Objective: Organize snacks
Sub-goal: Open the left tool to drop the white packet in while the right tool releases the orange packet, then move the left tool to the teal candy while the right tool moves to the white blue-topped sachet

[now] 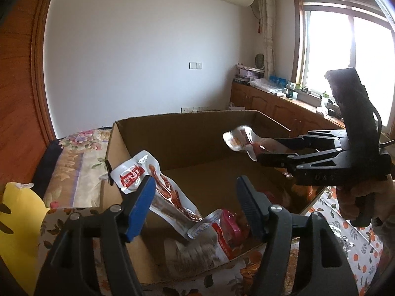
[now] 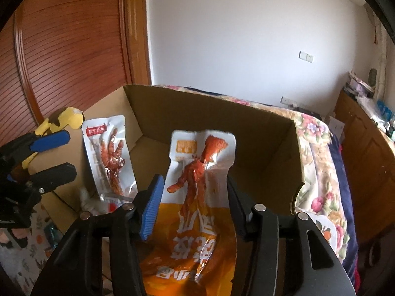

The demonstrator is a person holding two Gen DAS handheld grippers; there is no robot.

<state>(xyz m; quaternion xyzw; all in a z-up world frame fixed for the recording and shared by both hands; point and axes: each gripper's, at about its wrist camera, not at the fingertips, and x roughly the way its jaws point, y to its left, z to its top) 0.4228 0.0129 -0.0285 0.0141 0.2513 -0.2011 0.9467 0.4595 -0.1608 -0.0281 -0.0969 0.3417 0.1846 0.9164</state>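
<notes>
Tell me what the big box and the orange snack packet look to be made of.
Big box: corrugated cardboard, matte brown, judging by its raw cut rim and folded corners. Orange snack packet: probably thin plastic or foil laminate, glossy, since it wrinkles and catches glare; its silvery back shows in the left wrist view.

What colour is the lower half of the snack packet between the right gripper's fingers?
Orange, with white lettering; clearest in the right wrist view.

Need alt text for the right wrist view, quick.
An orange-and-white snack packet stands between the right gripper fingers above an open cardboard box. A second, red-labelled packet leans at the box's left side, near the left gripper.
</notes>
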